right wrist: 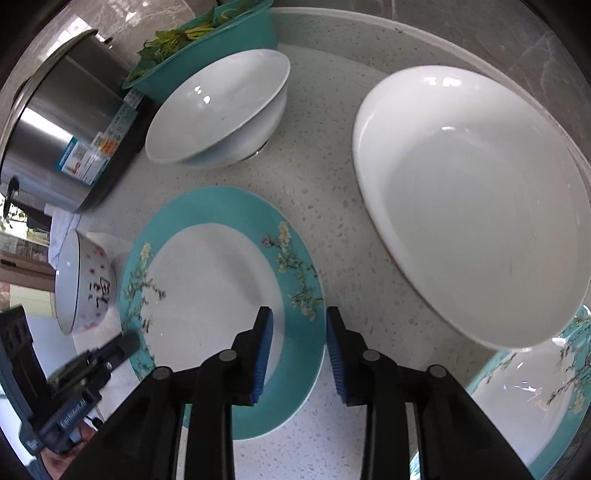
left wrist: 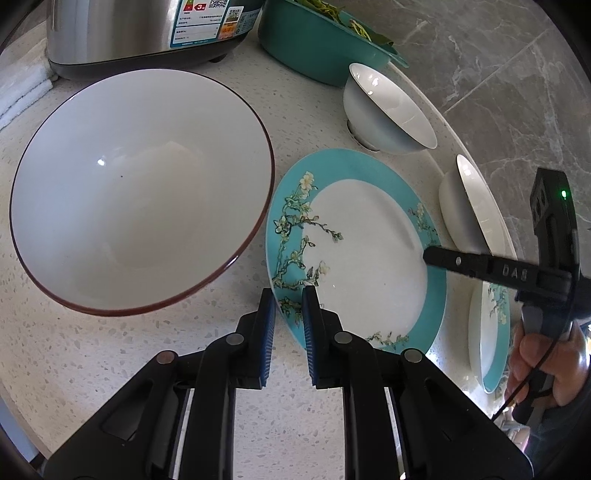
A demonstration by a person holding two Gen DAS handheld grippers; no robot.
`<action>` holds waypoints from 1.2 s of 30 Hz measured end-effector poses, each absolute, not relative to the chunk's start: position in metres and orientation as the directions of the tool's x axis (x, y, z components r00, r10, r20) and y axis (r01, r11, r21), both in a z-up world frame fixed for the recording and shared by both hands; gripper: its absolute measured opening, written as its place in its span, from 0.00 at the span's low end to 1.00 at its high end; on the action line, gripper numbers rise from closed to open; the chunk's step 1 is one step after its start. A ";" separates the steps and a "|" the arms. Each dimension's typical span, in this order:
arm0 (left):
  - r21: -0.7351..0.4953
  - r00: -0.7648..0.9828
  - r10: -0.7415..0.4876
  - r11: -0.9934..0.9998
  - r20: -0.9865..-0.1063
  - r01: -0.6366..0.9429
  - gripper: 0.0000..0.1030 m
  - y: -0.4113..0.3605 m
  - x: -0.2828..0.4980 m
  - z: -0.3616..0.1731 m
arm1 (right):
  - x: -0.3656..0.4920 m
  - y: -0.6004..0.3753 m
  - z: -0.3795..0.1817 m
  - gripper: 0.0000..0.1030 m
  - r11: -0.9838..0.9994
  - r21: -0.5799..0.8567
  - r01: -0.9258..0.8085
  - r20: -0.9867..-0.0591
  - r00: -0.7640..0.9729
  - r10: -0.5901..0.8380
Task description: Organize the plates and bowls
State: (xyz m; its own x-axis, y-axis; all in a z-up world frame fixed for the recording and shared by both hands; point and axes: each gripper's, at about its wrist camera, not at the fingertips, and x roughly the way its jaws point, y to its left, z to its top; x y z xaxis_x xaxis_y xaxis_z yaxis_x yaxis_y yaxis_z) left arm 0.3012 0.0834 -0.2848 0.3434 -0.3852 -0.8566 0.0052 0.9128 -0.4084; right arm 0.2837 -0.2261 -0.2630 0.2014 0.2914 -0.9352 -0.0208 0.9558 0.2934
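Note:
A teal-rimmed floral plate (left wrist: 369, 258) lies flat on the speckled counter; it also shows in the right wrist view (right wrist: 214, 280). My left gripper (left wrist: 289, 295) is open and straddles its near-left rim. My right gripper (right wrist: 299, 317) is open and straddles the plate's opposite rim; it shows from the side in the left wrist view (left wrist: 432, 256). A large white bowl with a brown rim (left wrist: 136, 192) sits left of the plate. Two small white bowls (left wrist: 388, 110) (left wrist: 465, 210) stand beyond it. A second teal floral plate (right wrist: 528, 391) lies at the right.
A steel rice cooker (left wrist: 140, 33) and a teal basin of greens (left wrist: 317, 40) stand at the back. A wide white dish (right wrist: 472, 206) sits right of the plate. A patterned small bowl (right wrist: 85, 280) is at the left. The counter's curved edge (left wrist: 443, 122) meets a grey marble wall.

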 end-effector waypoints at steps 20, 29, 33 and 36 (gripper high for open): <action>-0.395 0.343 -0.376 0.918 -0.861 0.013 0.13 0.084 0.301 -0.284 | 0.305 -0.199 -0.265 0.28 0.973 0.205 -0.108 -0.960 0.171 0.221; -0.378 0.350 -0.364 0.925 -0.863 0.030 0.13 0.081 0.299 -0.284 | 0.285 -0.213 -0.263 0.24 0.973 0.200 -0.114 -0.956 0.196 0.219; -0.381 0.350 -0.369 0.924 -0.861 0.037 0.13 0.080 0.295 -0.284 | 0.276 -0.213 -0.262 0.23 0.975 0.191 -0.115 -0.953 0.214 0.213; -0.382 0.352 -0.371 0.923 -0.859 0.041 0.13 0.079 0.293 -0.283 | 0.272 -0.217 -0.257 0.23 0.976 0.181 -0.122 -0.953 0.222 0.205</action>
